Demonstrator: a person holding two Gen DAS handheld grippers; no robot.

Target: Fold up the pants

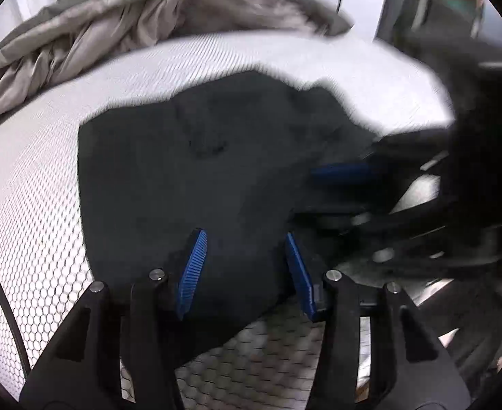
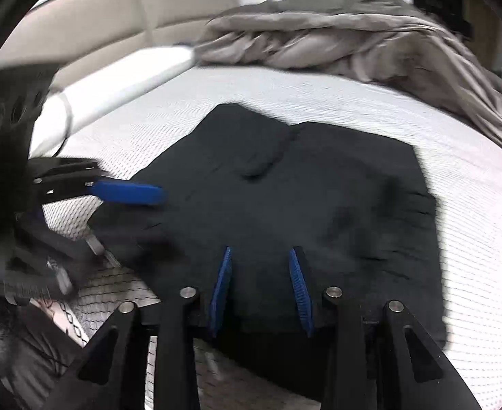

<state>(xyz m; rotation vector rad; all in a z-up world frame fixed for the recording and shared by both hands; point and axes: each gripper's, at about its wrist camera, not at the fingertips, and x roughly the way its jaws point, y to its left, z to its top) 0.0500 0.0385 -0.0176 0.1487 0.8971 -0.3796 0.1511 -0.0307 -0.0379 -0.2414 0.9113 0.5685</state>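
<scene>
Dark pants (image 1: 189,184) lie folded into a compact block on a white mesh-patterned mattress (image 1: 32,177). They also show in the right wrist view (image 2: 319,198). My left gripper (image 1: 245,239) is open, its blue pads spread over the near edge of the pants with nothing clamped. My right gripper (image 2: 261,254) is open too, just above the pants' near edge. The right gripper's blue pad shows at the right of the left wrist view (image 1: 339,172). The left gripper's blue pad shows at the left of the right wrist view (image 2: 131,193). Both views are motion-blurred.
A crumpled grey-brown duvet (image 1: 121,24) is heaped at the far side of the mattress (image 2: 353,34). A beige headboard (image 2: 114,24) and a white pillow (image 2: 121,78) lie at the far left in the right wrist view. The mattress edge is near me.
</scene>
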